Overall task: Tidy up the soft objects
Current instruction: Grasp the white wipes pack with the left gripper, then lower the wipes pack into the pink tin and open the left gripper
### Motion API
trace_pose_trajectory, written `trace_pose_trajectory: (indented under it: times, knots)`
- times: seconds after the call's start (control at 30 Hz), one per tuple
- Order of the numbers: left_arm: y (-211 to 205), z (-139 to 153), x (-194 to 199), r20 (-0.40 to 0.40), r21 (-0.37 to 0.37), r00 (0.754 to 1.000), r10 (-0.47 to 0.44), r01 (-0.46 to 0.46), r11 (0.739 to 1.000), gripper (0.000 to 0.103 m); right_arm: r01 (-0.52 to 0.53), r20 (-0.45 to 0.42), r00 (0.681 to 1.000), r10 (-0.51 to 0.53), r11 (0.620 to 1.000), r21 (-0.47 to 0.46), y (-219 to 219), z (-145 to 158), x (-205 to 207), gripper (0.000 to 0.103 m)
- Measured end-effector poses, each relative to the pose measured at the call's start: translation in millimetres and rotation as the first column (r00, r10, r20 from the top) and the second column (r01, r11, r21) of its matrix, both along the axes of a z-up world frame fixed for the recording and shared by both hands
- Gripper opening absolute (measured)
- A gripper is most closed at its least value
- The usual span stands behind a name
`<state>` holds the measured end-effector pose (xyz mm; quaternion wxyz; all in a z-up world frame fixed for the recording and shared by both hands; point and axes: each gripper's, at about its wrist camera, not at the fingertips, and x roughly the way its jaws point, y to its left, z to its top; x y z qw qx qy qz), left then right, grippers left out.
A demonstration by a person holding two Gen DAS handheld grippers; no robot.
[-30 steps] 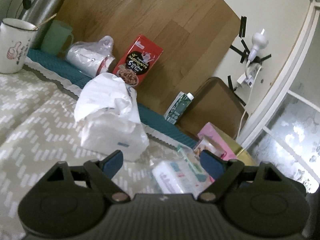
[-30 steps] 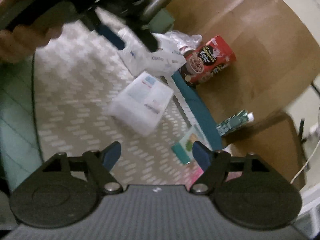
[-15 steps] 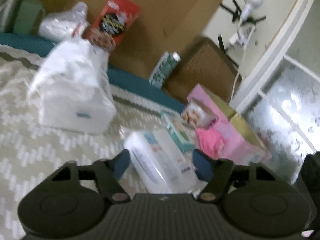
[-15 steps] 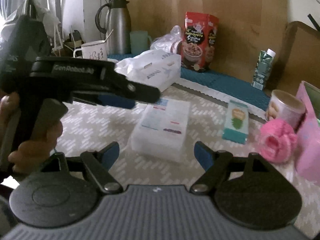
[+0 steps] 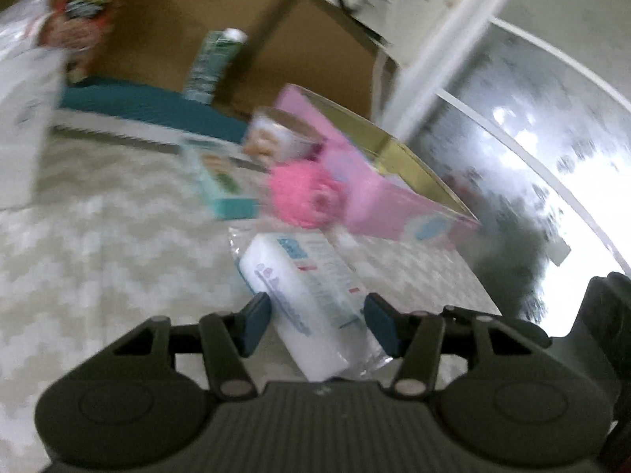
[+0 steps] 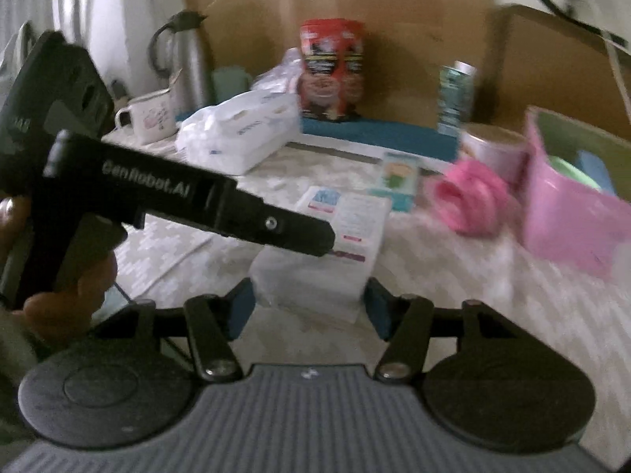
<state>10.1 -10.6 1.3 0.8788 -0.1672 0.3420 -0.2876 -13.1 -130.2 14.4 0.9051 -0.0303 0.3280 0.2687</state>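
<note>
A white soft tissue pack (image 5: 303, 291) in clear wrap lies on the patterned tablecloth; it also shows in the right wrist view (image 6: 335, 244). My left gripper (image 5: 317, 325) is open with its pads on either side of the pack's near end. My right gripper (image 6: 309, 309) is open, straddling the pack's other end. The left gripper's body (image 6: 189, 201) crosses the right wrist view. A pink fluffy ball (image 5: 305, 197) (image 6: 471, 201) lies beyond the pack. A pink box (image 5: 394, 193) (image 6: 568, 216) stands open to the right. A larger white tissue bag (image 6: 240, 130) sits further back.
A teal carton (image 6: 398, 181) lies flat near the ball, with a round tub (image 6: 493, 149) behind it. A red cereal box (image 6: 331, 67), a green drink carton (image 6: 455, 94), a steel jug (image 6: 185, 63) and a mug (image 6: 150, 118) stand along the back.
Both grippers have moved in toward the small tissue pack; it now lies between the fingers of each. The left view has swung right toward the pink box.
</note>
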Motion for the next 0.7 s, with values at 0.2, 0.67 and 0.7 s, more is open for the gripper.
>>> trace_pose_trajectory:
  times: [0.2, 0.67, 0.7]
  knots:
    - [-55.2, 29.7, 18.2, 0.099, 0.053, 0.988, -0.119, 0.114, 0.992, 0.053, 0.12, 0.084, 0.989, -0.124, 0.992, 0.048, -47.7, 15.1, -14.0, 0.062]
    - [-206.7, 75.5, 146.5, 0.187, 0.171, 0.959, -0.214, 0.183, 0.968, 0.056, 0.408, 0.223, 0.879, -0.42, 0.907, 0.1, -144.3, 38.6, 81.6, 0.062]
    - [-213.2, 72.9, 155.1, 0.174, 0.179, 0.962, -0.211, 0.18, 0.967, 0.056, 0.424, 0.212, 0.875, -0.435, 0.9, 0.1, -149.2, 35.5, 89.9, 0.062]
